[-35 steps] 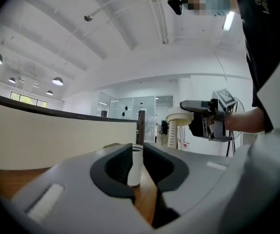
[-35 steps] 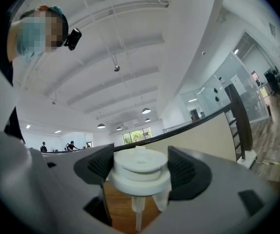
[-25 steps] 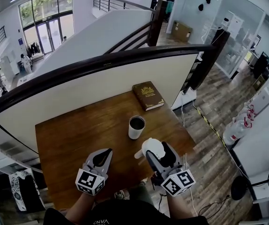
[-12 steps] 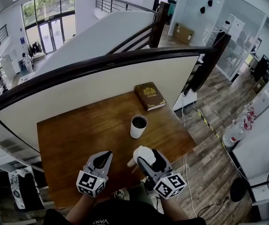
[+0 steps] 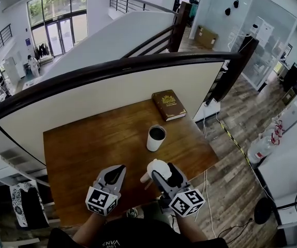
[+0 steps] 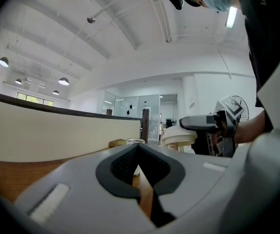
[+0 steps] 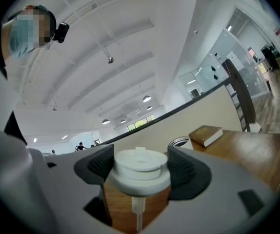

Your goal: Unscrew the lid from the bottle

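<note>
Right gripper view: my right tongs [image 7: 140,169] are clenched on the lid [image 7: 139,161], a round, stepped piece of white plastic with a thin tube hanging from its underside. The ribbed dark pads press its two sides. Left gripper view: my left tongs [image 6: 137,152] are clenched on nothing, their ridged black pads meeting at the tips.

From the head view, both tongs sit over the near edge of the surface [image 5: 81,143], a brown wood top with visible grain. The bottle [image 5: 156,138], a smooth white cylinder with a dark open mouth, stands upright toward the right edge. It is beyond the right tongs and apart from the lid. A brown book [image 5: 168,105] with gilt ornament lies flat at the far right corner.
</note>
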`<state>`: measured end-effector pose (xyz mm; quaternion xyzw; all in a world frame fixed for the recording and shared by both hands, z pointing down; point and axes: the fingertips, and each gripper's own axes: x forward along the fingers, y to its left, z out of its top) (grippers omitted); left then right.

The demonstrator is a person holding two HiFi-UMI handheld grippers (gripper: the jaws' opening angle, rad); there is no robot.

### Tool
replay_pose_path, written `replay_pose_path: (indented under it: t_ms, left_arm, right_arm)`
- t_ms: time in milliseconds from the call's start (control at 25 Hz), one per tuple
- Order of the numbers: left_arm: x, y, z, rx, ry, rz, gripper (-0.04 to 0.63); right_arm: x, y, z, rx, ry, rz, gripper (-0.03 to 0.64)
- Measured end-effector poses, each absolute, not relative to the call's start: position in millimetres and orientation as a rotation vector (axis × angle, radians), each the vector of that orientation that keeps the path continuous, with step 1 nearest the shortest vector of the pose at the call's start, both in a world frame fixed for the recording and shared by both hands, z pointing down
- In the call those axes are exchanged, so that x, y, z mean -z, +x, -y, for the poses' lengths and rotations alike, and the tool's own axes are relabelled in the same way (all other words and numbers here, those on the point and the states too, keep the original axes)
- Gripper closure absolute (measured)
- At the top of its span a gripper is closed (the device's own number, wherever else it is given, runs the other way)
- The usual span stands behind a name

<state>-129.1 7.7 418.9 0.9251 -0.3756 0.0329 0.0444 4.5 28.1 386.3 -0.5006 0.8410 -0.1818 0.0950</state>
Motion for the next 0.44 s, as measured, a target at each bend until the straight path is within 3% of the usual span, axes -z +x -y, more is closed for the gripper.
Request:
replay_pose_path:
  t_ms: [440]
  left_arm:
    - [-421.7,-124.5,0.1,-0.111,2.828,1.145,0.584]
  right_arm:
    - [-383.2,11.3,-18.0,0.540,-1.476,-2.486,0.265]
